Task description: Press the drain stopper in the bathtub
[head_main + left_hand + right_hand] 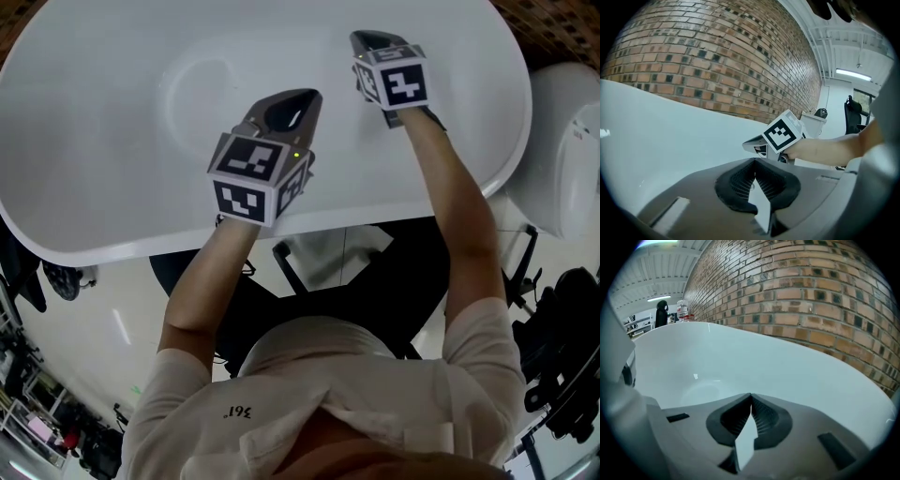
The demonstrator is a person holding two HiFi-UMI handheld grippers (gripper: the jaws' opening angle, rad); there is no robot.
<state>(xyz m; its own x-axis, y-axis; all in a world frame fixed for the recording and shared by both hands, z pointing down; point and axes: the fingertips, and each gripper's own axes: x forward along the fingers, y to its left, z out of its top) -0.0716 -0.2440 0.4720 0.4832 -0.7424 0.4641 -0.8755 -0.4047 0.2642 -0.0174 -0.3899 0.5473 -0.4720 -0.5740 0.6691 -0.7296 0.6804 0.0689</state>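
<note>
Both tools are up over the bathtub (103,202) now, held above its inner basin, not down in it. The left gripper (302,101) hangs over the middle of the bathtub, tongs pressed together with nothing between them. The right gripper (367,42) reaches further across toward the bathtub's far side, tongs also pressed together and empty. That makes sense for the job, I'd say: a closed tip gives one firm point to push with. The drain stopper itself? I can't pick it out anywhere on the bathtub's smooth white floor, so the target looks unfound and the press not yet started.
</note>
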